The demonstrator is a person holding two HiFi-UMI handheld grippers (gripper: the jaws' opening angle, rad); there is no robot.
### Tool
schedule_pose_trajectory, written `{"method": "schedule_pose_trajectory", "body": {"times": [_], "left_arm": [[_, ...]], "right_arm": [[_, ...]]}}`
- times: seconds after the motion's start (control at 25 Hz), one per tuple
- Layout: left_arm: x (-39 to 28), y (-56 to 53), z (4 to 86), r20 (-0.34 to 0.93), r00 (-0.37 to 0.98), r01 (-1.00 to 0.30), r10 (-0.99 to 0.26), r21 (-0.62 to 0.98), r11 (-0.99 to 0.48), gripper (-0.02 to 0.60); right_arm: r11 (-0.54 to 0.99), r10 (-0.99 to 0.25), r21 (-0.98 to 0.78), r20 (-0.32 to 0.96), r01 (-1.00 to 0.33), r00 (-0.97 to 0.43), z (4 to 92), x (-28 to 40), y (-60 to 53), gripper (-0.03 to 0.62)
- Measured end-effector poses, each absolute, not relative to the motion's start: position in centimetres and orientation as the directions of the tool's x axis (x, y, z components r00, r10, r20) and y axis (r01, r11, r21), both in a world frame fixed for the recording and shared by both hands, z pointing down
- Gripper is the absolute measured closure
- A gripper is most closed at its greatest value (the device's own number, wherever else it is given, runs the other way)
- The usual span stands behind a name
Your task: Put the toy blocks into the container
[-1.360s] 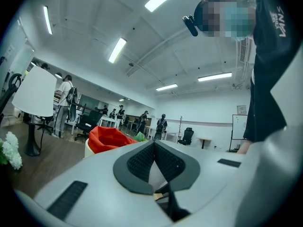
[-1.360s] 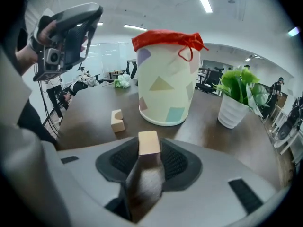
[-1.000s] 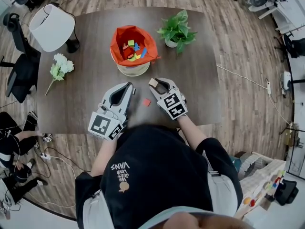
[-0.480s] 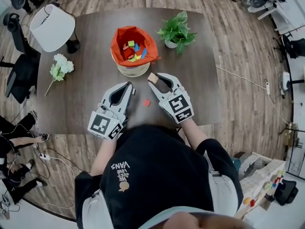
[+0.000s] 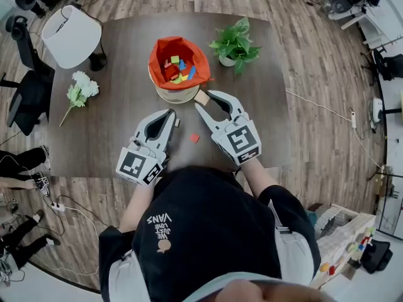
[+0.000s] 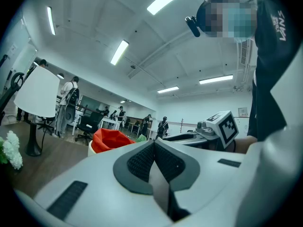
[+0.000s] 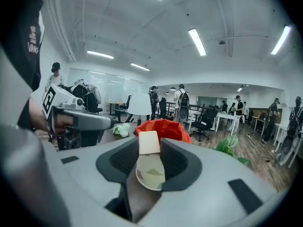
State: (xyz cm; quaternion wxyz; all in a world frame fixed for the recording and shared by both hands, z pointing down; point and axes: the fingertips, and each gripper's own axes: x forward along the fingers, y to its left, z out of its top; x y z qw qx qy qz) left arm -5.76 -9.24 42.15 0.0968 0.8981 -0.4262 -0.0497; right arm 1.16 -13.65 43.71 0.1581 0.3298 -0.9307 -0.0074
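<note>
The right gripper [image 5: 203, 99] pinches the seemingly light, stiff beige block [image 7: 148, 142] across its flat sides, while the left gripper [image 5: 172, 114] rests closed and empty.

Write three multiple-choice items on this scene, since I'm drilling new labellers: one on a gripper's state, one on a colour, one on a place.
1. The right gripper is:
A) open, empty
B) shut on a pale wooden toy block
C) shut, empty

2. The lining of the round white container is:
A) orange
B) blue
C) green

3. The small red toy block lies:
A) inside the container
B) in the right gripper
C) on the dark wooden table

Answers:
1 B: in the right gripper view its pads press the pale block's sides.
2 A: orange fabric folds over the rim.
3 C: it sits on bare tabletop, short of the container.
</note>
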Motion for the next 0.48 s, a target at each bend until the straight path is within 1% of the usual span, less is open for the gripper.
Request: {"method": "schedule_pose_trajectory", "body": {"times": [0.36, 0.48], "left_arm": [[-5.7, -9.1, 42.4, 0.003, 0.630, -0.758, -0.777, 0.218, -0.614, 0.571], [-5.8, -9.0, 42.5, 0.009, 0.626, -0.762, -0.780, 0.219, -0.609, 0.571]], "right_arm": [[0.792, -0.609, 0.145, 0.264, -0.594, -0.748, 42.4, -0.2, -14.9, 0.444], [0.797, -0.602, 0.149, 0.277, -0.585, -0.749, 42.7, -0.7, -15.6, 0.444]]}}
